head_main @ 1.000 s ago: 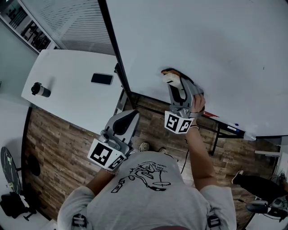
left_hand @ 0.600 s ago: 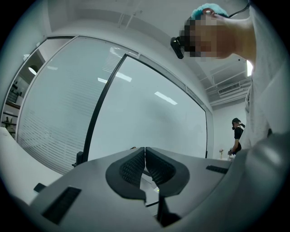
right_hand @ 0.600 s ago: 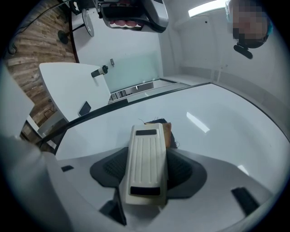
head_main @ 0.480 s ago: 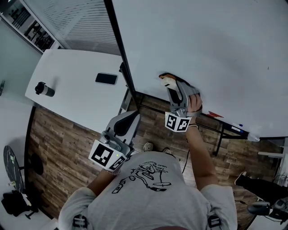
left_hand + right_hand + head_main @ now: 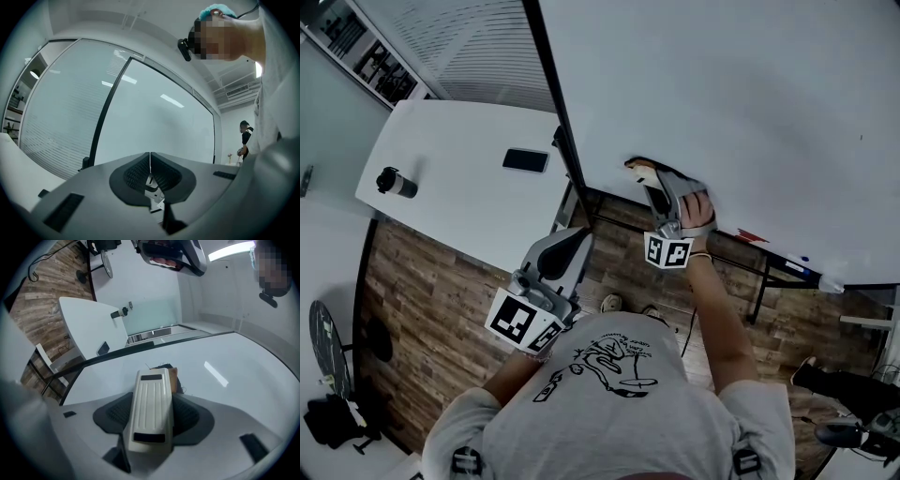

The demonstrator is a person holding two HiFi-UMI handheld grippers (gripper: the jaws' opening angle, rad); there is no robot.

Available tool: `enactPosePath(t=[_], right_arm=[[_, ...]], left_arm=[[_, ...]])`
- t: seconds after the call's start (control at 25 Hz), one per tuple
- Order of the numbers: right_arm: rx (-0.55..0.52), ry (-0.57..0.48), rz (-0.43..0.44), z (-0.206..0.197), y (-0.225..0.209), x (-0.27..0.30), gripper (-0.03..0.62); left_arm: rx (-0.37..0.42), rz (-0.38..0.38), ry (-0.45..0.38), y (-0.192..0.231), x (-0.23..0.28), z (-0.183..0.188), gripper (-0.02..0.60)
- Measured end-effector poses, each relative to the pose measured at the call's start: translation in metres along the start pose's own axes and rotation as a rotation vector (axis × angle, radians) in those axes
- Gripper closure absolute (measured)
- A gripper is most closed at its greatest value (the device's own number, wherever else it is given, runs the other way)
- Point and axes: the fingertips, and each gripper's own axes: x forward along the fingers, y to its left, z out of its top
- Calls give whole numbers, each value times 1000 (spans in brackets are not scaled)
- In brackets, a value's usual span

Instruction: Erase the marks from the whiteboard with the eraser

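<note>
The whiteboard (image 5: 741,103) fills the upper right of the head view and looks white, with only a tiny dark speck near its right side. My right gripper (image 5: 645,174) is shut on the cream ribbed eraser (image 5: 151,406), whose dark felt end (image 5: 639,163) presses against the board's lower left part, close to the black frame. In the right gripper view both pads clamp the eraser's sides. My left gripper (image 5: 570,239) hangs lower left, away from the board, jaws shut on nothing (image 5: 150,161).
A white table (image 5: 459,187) stands left of the board, carrying a phone (image 5: 525,160) and a dark cup (image 5: 396,182). The board's marker ledge (image 5: 787,267) holds markers at lower right. Wooden floor lies below. Another person (image 5: 244,138) stands far off in the left gripper view.
The right gripper has slid the eraser down and slightly left across the board toward its lower edge. The left gripper has stayed where it was.
</note>
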Motion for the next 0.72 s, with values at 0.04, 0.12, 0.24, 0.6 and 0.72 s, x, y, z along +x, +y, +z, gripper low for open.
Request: enactPosePath(t=[0.04, 0.12, 0.24, 0.6, 0.72], right_arm=[[-20, 7, 38, 0, 9, 0, 333], [-62, 37, 161, -1, 38, 1, 332], [17, 57, 275, 4, 57, -14, 335], [808, 54, 176, 18, -38, -101, 335], [883, 41, 154, 19, -67, -128, 335]], left_arm=[[-1, -2, -1, -1, -1, -1, 558], [0, -9, -6, -4, -1, 0, 558], [2, -22, -17, -11, 1, 2, 558], [-2, -57, -19, -27, 20, -2, 557], [4, -86, -27, -40, 33, -2, 555]])
